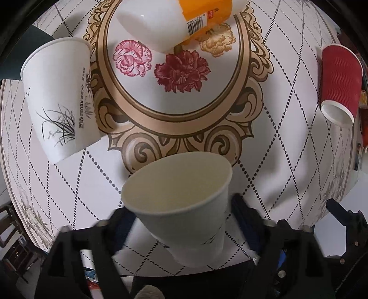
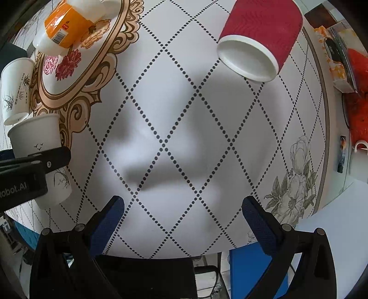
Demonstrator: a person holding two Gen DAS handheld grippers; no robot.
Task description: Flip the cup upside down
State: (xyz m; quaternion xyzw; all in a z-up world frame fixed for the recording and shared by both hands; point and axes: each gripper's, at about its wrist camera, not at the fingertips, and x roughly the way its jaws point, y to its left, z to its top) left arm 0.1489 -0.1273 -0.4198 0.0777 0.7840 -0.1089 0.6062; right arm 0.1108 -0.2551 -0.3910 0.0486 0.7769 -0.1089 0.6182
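A white paper cup (image 1: 184, 202) with small bird prints is held mouth up between my left gripper's (image 1: 181, 218) blue-padded fingers, near the table's front edge. It also shows in the right wrist view (image 2: 39, 147), upright with the left gripper's black finger across it. My right gripper (image 2: 182, 207) is open and empty above the bare tabletop, its blue pads (image 2: 108, 225) wide apart.
An upside-down white cup with orchid print (image 1: 59, 96) stands at left. A red ribbed cup (image 1: 340, 85), mouth down, stands at right; it also shows in the right wrist view (image 2: 257, 39). A white and orange cup (image 1: 179, 20) is at the back. The table's edge (image 2: 161, 255) is near.
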